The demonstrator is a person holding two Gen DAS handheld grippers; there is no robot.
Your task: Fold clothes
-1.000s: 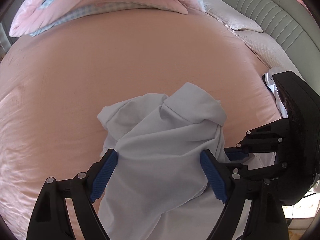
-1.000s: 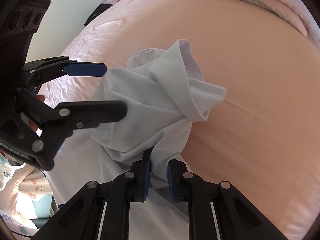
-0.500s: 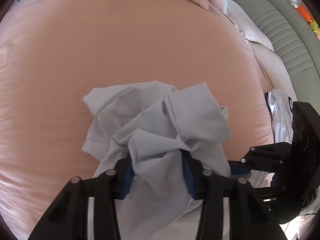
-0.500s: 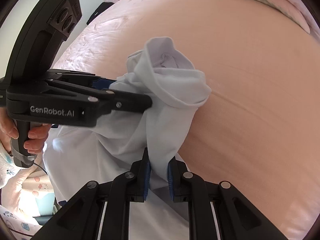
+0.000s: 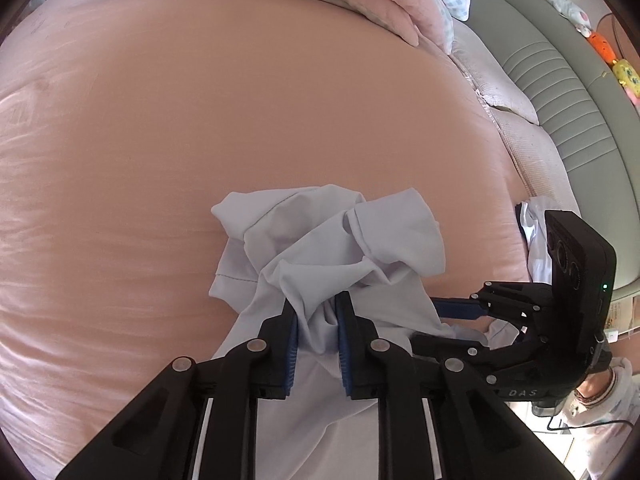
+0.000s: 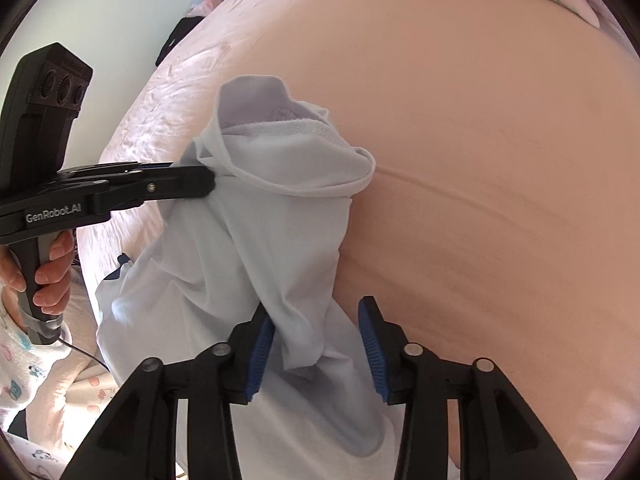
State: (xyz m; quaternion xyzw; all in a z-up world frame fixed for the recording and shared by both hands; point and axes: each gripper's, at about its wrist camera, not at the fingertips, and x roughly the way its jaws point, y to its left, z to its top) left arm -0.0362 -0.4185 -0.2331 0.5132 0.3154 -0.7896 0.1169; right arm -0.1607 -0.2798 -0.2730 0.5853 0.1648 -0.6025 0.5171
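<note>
Left wrist view: left gripper (image 5: 316, 320), jaws just closing, clamped on a bunched fold of the white garment (image 5: 340, 248) crumpled on the pink bedsheet (image 5: 200, 120).

Right wrist view: right gripper (image 6: 316, 340), jaws just opening, now apart; cloth hanging between them, against the left pad only.

left tool (image 5: 316, 312): closing, pinching | right tool (image 6: 316, 334): opening, slack
</note>
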